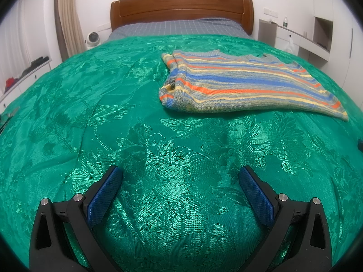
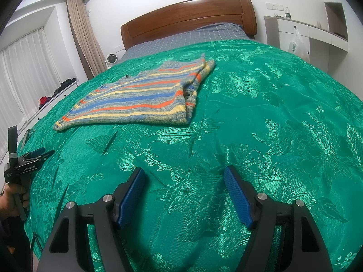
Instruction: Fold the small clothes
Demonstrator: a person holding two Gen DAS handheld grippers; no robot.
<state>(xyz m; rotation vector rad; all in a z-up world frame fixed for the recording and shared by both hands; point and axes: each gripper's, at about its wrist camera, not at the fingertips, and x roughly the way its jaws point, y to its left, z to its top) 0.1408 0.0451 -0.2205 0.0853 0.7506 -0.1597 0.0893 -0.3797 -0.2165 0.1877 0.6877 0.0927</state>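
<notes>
Both the left gripper (image 1: 180,173) and right gripper (image 2: 184,174) hover level, jaws spread, near the folded striped sweater (image 1: 238,83).

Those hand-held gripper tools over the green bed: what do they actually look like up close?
Each hand-held gripper is black plastic with two angled fingers, blue textured pads lining their inner faces, and round silver pins at the joints. The left hand-held gripper and the right hand-held gripper look identical. In the right wrist view, the left one's body bears white "GenRobot.AI" lettering, gripped by a bare hand.
</notes>
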